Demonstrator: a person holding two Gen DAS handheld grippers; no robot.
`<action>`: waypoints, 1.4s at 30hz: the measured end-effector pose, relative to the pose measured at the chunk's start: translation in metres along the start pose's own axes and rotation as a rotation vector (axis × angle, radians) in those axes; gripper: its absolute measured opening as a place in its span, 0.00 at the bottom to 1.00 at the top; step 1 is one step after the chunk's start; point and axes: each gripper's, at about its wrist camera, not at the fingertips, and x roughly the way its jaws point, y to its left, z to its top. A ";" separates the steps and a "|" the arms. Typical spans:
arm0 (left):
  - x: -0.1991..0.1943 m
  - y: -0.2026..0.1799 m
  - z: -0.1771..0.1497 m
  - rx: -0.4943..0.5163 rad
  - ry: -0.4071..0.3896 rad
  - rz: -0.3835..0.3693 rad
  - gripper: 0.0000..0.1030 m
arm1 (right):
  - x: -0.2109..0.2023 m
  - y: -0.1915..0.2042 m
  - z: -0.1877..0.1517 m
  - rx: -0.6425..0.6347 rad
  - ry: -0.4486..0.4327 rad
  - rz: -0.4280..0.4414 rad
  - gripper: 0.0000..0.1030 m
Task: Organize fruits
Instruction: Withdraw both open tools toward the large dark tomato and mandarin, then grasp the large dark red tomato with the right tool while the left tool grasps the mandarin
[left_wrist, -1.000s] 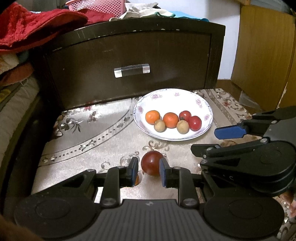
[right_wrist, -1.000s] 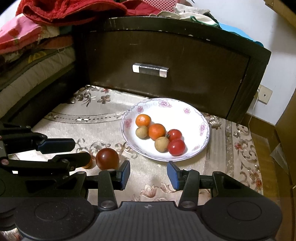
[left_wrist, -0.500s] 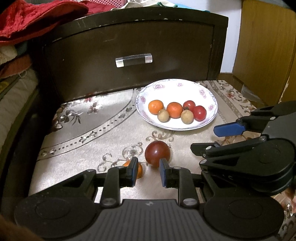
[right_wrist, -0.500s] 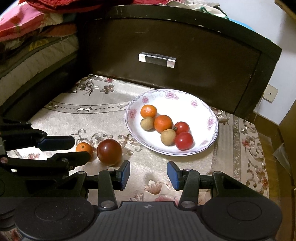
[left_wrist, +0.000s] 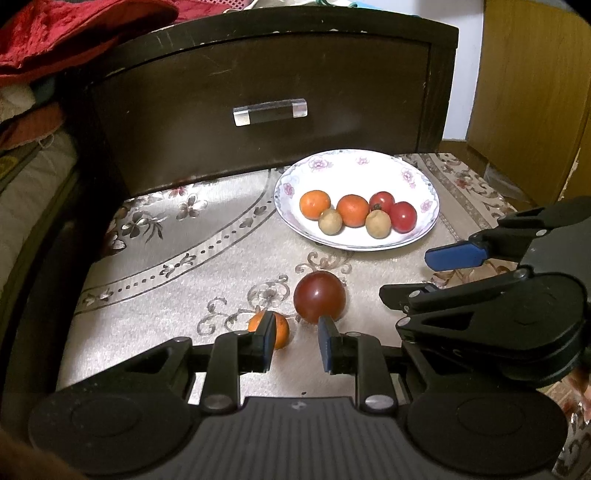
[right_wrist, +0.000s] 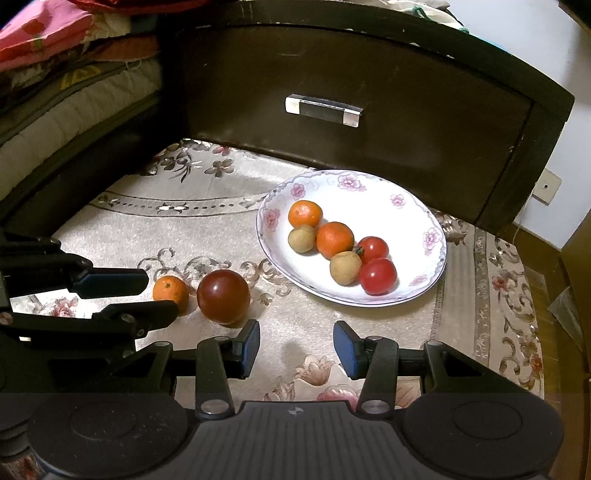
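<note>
Dark-red plum (left_wrist: 320, 296) lies lower centre, ahead of my left claw (left_wrist: 295, 338), released; right claw (right_wrist: 296, 349) likewise released.

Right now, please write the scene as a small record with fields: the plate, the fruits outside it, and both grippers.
plate: white floral plate, holding six small fruits
outside plate: dark red fruit and small orange fruit, side by side on the patterned cloth
left gripper: open, empty, fingers near the two loose fruits
right gripper: open, empty, over bare cloth
background: dark drawer front with handle
</note>
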 end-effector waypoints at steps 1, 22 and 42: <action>0.000 0.000 0.000 0.001 0.000 -0.001 0.29 | 0.000 0.000 0.000 -0.001 0.001 0.001 0.41; 0.002 0.026 -0.016 -0.036 0.025 0.007 0.35 | 0.017 0.009 0.005 -0.026 -0.016 0.156 0.45; 0.025 0.024 -0.013 -0.024 0.057 0.005 0.36 | 0.040 0.015 0.015 -0.021 0.012 0.270 0.30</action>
